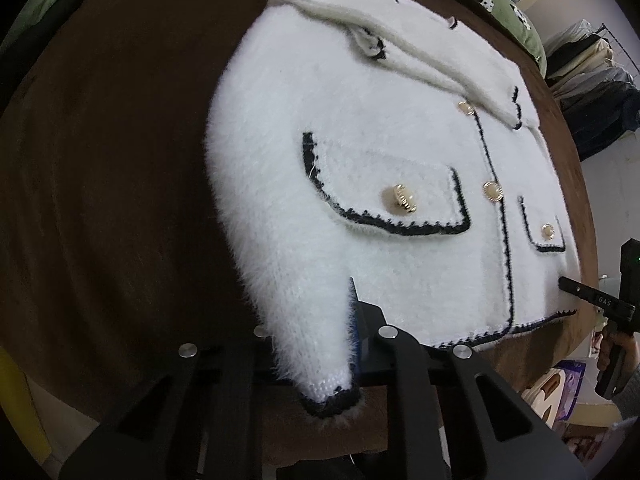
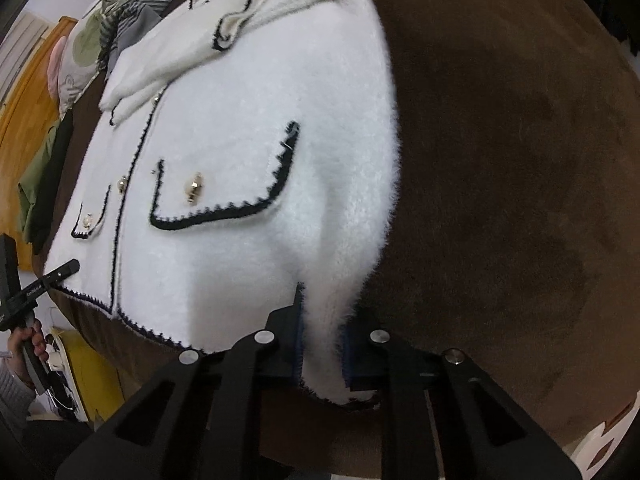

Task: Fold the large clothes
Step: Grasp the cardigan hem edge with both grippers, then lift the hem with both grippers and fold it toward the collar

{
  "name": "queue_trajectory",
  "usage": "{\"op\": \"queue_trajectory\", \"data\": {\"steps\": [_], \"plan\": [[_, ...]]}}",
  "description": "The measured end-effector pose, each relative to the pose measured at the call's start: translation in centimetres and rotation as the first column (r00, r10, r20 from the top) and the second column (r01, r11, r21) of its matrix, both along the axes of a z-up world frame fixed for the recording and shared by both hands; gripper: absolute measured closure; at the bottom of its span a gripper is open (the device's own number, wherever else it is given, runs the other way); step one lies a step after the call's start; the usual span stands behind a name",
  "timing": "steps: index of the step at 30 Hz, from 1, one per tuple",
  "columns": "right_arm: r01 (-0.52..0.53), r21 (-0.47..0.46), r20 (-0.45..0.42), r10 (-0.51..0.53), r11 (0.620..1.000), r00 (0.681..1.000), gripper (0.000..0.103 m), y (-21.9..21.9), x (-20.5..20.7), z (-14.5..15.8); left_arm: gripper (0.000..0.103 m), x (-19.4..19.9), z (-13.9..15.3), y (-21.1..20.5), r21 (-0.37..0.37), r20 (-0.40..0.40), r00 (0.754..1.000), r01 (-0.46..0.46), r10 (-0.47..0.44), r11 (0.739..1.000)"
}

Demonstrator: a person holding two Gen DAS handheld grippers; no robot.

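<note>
A white fluffy cardigan (image 1: 360, 168) with black trim is laid flat, front side up, on a brown cloth surface (image 1: 100, 160). In the left wrist view, the left gripper (image 1: 320, 344) is closed on the cuff of one sleeve (image 1: 316, 340) at the near edge, and the fabric is pressed between the two fingers. A gold button (image 1: 400, 198) on the pocket flap (image 1: 384, 200) is seen clearly here, and at the right border the other gripper and the hand (image 1: 612, 354) that holds it are visible. A rack of piled clothes (image 1: 588, 80) is shown only in this view.

In the right wrist view, the right gripper (image 2: 324, 348) is closed on the other sleeve's cuff (image 2: 328, 356). Only here a wooden door (image 2: 24, 128) and striped clothes (image 2: 140, 4) are seen at the left.
</note>
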State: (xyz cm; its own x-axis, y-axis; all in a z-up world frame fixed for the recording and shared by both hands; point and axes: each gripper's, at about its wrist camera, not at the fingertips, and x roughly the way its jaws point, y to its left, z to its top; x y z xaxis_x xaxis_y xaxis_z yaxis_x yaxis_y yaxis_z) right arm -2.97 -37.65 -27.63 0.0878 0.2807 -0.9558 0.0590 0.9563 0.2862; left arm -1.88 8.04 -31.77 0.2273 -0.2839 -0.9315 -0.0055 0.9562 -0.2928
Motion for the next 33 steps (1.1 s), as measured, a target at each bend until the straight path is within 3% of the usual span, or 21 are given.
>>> {"op": "queue_trajectory", "data": {"steps": [8, 18, 26, 33], "plan": [[-0.009, -0.025, 0.059, 0.010, 1.000, 0.998, 0.089, 1.3, 1.8, 5.5, 0.084, 1.6, 4.3, 0.0, -0.032, 0.047, 0.999, 0.023, -0.022, 0.999], [0.086, -0.069, 0.207, -0.070, 0.994, 0.976, 0.092, 2.3, 6.5, 13.0, 0.084, 6.6, 11.1, 0.8, -0.048, 0.155, 0.987, 0.046, -0.038, 0.998], [0.160, -0.108, 0.345, -0.114, 0.981, 0.932, 0.092, 1.9, 12.9, 17.7, 0.084, 13.7, 15.5, 2.0, -0.036, 0.268, 0.963, 0.014, -0.004, 0.999], [0.169, -0.103, 0.404, -0.114, 0.980, 0.908, 0.093, 0.9, 21.0, 18.4, 0.085, 21.2, 17.1, 1.2, 0.000, 0.346, 0.938, 0.007, -0.007, 1.000]]}}
